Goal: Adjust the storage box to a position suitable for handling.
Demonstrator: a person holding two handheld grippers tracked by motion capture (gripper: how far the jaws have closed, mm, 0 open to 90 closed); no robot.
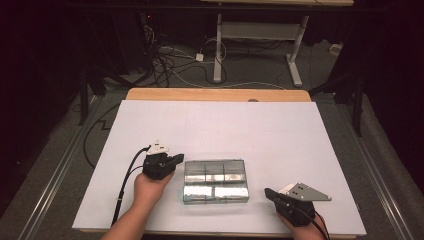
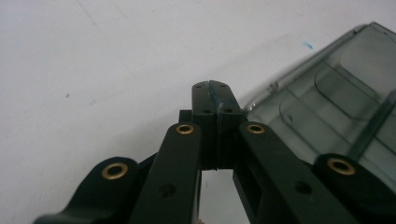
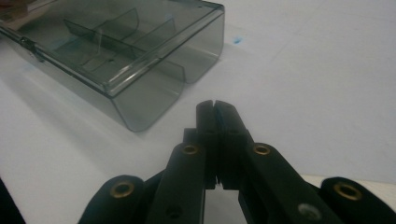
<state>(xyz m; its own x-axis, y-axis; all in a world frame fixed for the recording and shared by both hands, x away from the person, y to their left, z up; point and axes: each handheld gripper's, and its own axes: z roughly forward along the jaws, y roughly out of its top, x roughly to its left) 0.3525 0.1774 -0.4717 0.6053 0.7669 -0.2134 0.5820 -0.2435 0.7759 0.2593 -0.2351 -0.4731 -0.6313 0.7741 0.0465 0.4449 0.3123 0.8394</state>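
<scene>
A clear smoky plastic compartment box (image 1: 215, 180) lies closed on the white table sheet (image 1: 220, 125), near its front middle. My left gripper (image 1: 180, 159) is shut with nothing in it, its tips just off the box's left rear corner; in the left gripper view the shut tips (image 2: 211, 87) lie beside the box (image 2: 336, 102). My right gripper (image 1: 268, 192) is shut and empty, lying on the sheet just right of the box's front right corner. The right gripper view has its closed tips (image 3: 214, 106) a short way from the box's corner (image 3: 140, 70).
A wooden table edge (image 1: 215, 93) runs behind the white sheet. On the floor beyond are cables (image 1: 165, 60) and a white desk frame (image 1: 260, 45). Dark stands flank the table on both sides.
</scene>
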